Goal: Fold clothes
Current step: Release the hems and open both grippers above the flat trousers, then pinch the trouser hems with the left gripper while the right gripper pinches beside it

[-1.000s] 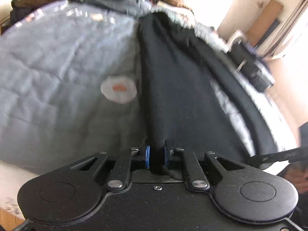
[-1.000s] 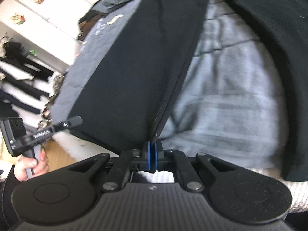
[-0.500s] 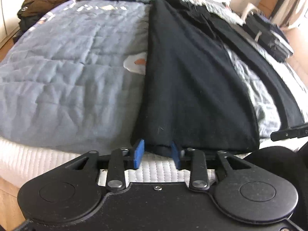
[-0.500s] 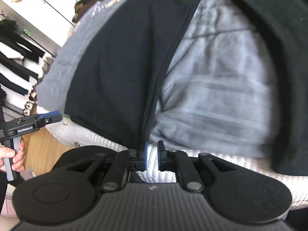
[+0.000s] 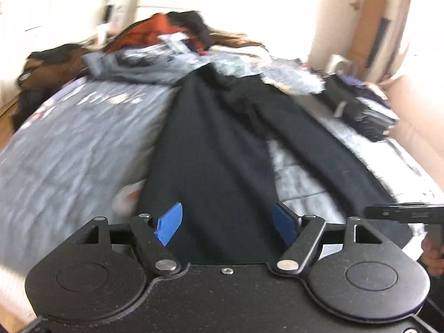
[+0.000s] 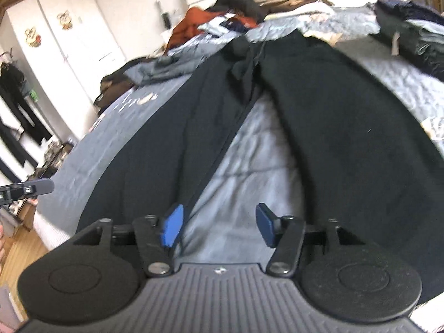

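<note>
On grey quilt point(image 5: 69, 144): black trousers point(image 5: 211, 149) spread toward 12 o'clock; left gripper point(image 5: 226, 223) and right gripper point(image 6: 217, 226) jaws opening, clasping nothing.

Heaped clothes point(image 5: 155, 38) at far bed end motion-blurred, items indistinct. Black trousers point(image 6: 347, 127) cut off at right edge. Wardrobe stickers point(image 6: 65, 19) unreadable.

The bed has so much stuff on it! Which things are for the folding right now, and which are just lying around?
For the folding:
black trousers
left gripper, jaws opening, gripping nothing
right gripper, jaws opening, gripping nothing

Just lying about:
clothes heap
folded dark stack
grey quilt
</note>
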{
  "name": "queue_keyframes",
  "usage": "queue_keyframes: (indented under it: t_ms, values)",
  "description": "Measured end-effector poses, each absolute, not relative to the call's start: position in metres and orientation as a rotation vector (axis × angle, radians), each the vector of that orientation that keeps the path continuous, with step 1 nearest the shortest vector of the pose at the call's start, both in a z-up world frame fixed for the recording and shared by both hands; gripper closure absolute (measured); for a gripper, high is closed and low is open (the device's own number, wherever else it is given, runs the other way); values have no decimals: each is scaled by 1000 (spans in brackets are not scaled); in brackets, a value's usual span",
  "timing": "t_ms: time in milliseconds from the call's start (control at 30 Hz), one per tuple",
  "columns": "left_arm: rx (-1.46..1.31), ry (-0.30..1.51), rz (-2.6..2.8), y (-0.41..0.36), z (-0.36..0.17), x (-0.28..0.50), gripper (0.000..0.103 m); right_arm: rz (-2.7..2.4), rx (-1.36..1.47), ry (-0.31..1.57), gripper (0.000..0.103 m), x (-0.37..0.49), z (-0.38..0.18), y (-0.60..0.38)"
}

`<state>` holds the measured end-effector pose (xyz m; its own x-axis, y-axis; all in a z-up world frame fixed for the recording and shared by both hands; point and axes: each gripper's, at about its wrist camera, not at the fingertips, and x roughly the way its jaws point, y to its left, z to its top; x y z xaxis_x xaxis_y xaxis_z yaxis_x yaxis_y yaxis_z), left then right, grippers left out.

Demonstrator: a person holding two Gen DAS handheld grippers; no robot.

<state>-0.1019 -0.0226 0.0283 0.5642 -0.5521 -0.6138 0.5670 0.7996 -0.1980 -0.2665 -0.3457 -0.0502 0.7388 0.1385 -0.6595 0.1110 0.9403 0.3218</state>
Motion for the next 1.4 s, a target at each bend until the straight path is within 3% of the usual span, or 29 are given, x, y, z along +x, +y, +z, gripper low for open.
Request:
queue_keyframes:
  t_ms: [333,733,1033,1400]
  values:
    - [38,786,-713,-91,3,-115,30,-226,270,790,41,-277,-65,-444]
    - [108,886,-949,-231,-59,-170,33,-307,223,911,41,-334,-85,-575]
    - [138,977,-917,-270,-104,-187,35,-192,296,994,41,-339,-120,-596]
    - [186,976,-871,-289,-119,-194,35,-172,310,1017,41,-339,-145,-601]
